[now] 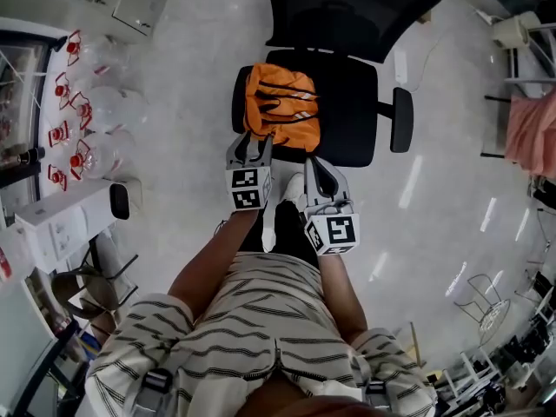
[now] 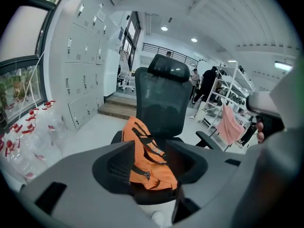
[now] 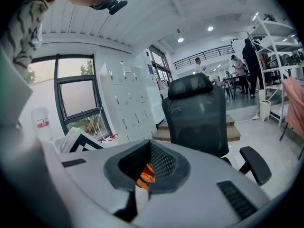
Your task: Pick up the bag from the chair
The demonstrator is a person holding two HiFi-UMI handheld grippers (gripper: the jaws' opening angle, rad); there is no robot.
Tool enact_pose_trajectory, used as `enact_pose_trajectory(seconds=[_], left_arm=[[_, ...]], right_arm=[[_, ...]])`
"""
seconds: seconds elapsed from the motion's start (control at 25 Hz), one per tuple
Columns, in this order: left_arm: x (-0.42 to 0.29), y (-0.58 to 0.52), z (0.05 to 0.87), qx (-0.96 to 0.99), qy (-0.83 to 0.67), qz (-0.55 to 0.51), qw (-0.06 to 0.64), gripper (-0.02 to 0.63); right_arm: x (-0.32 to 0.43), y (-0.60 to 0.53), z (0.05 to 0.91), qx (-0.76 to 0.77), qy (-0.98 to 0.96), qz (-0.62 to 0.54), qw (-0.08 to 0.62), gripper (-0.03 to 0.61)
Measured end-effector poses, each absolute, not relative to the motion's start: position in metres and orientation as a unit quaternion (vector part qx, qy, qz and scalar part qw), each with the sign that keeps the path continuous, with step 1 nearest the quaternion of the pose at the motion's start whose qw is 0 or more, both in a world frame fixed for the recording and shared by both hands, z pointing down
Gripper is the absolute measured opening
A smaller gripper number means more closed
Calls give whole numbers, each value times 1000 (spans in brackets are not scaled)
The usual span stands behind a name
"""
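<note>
- Head view: a black office chair [image 1: 352, 115] is standing on a pale glossy floor [image 1: 200, 50], seen from steeply above.
- An orange bag [image 1: 282, 102] with black straps is lying on the chair's seat, towards its left side.
- The left gripper [image 1: 250, 142] is hovering at the chair's near edge, its jaws spread and the tips just reaching the bag's near rim.
- The right gripper [image 1: 320, 170] is hanging at the chair's front edge, just beside the bag's near right corner.
- A person in a striped shirt [image 1: 261, 328] is standing before the chair and holding both grippers.
- Clear bottles with red caps [image 1: 74, 111] are sitting on the floor well to the chair's left.
- Left gripper view: the left gripper [image 2: 149, 144] is showing its jaws apart, with the bag [image 2: 145, 163] sitting in the gap between them, leaning towards the chair [image 2: 164, 101] back.
- White lockers [image 2: 85, 65] are lining the wall left of the chair, and a pink cloth [image 2: 229, 127] is hanging on a rack to the chair's right.
- Right gripper view: the right gripper [image 3: 149, 144] is showing its jaws meeting at the tips, seemingly closed on nothing.
- A sliver of the orange bag [image 3: 146, 175] is peeking through the hollow behind those tips, left of the chair [image 3: 197, 118].
</note>
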State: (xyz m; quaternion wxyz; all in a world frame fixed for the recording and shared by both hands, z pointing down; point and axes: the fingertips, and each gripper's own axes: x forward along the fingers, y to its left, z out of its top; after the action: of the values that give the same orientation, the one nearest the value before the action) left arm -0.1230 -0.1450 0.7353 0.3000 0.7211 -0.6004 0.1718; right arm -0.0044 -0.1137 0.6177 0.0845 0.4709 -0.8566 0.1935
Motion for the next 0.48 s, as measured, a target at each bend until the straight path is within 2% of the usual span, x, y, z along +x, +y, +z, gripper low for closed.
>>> enact_pose_trajectory(seconds=[0.28,0.48], left_arm=[[-132,-146,772,691,-610,181,344,247],[-135,-149,791,674,-614,183,368,258]], right_arm=[[4,-109,627,477,-850,203,89,18],[8,-107,633,480,-847,209,94,18]])
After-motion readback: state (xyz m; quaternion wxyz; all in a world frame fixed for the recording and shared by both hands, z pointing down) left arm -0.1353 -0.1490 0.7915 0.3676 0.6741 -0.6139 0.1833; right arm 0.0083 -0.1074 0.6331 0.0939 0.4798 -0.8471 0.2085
